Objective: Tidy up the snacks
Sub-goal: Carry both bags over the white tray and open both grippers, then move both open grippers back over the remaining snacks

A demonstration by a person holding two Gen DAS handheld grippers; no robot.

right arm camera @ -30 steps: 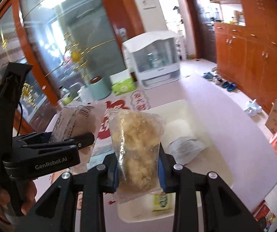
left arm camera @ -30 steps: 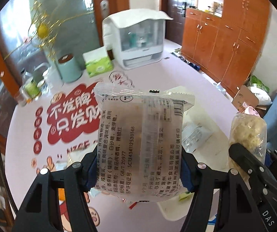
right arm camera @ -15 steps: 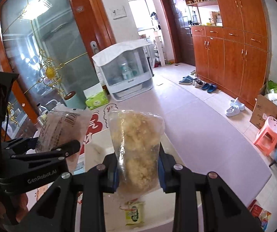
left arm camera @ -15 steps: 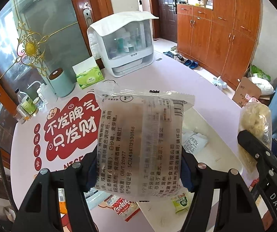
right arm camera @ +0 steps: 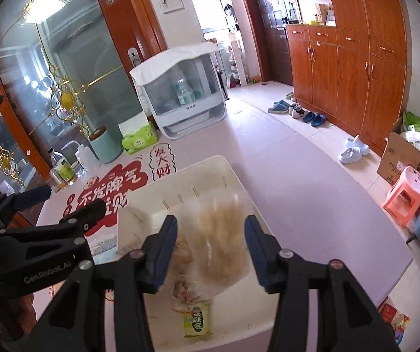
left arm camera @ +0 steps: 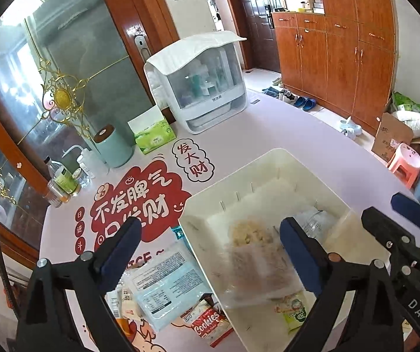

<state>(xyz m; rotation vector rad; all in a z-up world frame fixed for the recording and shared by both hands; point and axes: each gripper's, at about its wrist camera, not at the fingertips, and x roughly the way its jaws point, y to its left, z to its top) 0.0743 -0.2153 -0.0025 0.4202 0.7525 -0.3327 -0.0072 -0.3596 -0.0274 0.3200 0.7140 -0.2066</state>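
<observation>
Change: a second ago we held a snack packet in each gripper; now both packets are out of the pads and blurred, dropping into the white bin (left arm camera: 271, 158).
Left gripper (left arm camera: 210, 252): jaws opening, fingers wide apart, nothing pressed between them; the printed clear packet (left arm camera: 256, 272) falls just below them, over the bin's near half.
Right gripper (right arm camera: 211, 249): jaws opening, pads clear of the bag of pale crumbly snack (right arm camera: 224, 240), which is blurred inside the bin.
Meaning: we judge two more snacks are as good as binned; the Cookies pack (left arm camera: 208, 322) and blue-white packet (left arm camera: 163, 281) lie outside the bin's left wall.
Pose: we tilt both grippers downward over the bin, side by side.
</observation>
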